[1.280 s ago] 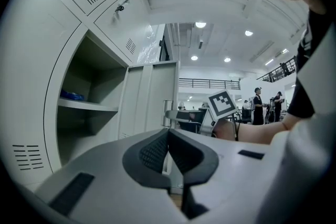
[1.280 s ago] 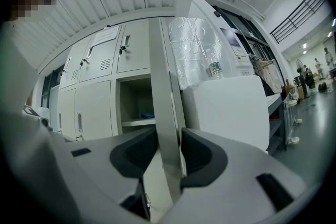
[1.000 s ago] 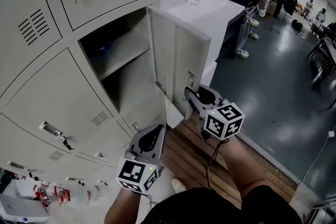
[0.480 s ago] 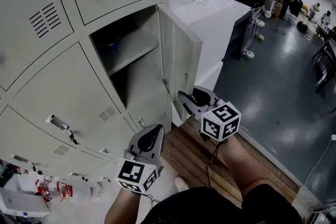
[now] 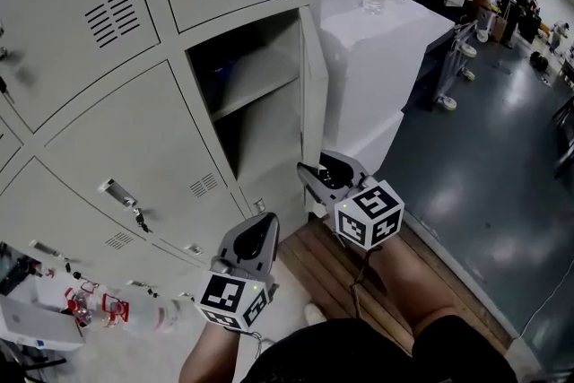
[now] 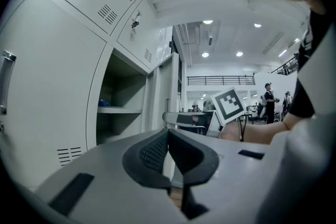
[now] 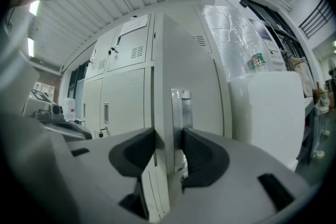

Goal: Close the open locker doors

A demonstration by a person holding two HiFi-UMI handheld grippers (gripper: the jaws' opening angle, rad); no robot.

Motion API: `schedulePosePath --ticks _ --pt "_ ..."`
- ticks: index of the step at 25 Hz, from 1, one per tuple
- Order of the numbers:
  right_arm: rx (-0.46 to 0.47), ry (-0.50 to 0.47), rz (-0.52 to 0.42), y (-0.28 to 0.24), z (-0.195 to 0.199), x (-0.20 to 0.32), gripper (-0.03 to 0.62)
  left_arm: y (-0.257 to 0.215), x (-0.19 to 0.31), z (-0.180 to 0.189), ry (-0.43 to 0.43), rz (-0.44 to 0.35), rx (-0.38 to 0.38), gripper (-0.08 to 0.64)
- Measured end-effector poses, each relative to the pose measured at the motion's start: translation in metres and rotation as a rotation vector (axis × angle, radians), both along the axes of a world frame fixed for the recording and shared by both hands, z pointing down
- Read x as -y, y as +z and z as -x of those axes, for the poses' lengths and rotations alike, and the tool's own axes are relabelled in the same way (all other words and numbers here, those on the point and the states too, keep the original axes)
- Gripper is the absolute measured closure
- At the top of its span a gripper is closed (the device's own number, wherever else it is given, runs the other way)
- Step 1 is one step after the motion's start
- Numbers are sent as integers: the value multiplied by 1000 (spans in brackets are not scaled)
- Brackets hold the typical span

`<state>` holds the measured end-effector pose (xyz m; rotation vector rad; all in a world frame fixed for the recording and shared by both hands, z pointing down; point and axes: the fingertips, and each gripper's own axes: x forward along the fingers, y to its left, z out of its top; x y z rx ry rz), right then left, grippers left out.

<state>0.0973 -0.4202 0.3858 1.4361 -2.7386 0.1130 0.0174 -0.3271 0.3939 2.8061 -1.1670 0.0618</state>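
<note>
The open locker door [image 5: 314, 103] stands straight out from the bank, hinged at the right side of its compartment [image 5: 260, 143], and the shelf [image 5: 251, 90] and dark inside are fully on show. By my reckoning the close is barely begun, with the whole swing to the frame and the latching left to do. Every other locker door [image 5: 134, 148] in view looks shut, so this seems the one job remaining here. The right gripper [image 7: 168, 144] is level at the door's free edge, low down by the latch plate [image 7: 181, 107]. Its jaws have just been opening with that edge between them, the pads seemingly letting go rather than clamping. The left gripper [image 6: 169, 147] hangs beside it, jaws together on nothing, pointed toward the compartment.
</note>
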Motion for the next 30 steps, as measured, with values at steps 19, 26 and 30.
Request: schedulePosePath --ticks 19,26,30 --pt "4 -142 6 1 82 33 452 -7 2 58 -209 -8 14 555" --pt "-2 -179 6 2 107 51 472 -5 9 69 -260 -3 19 555" --pt "-7 -191 5 1 119 63 472 -3 13 78 -288 6 19 555"
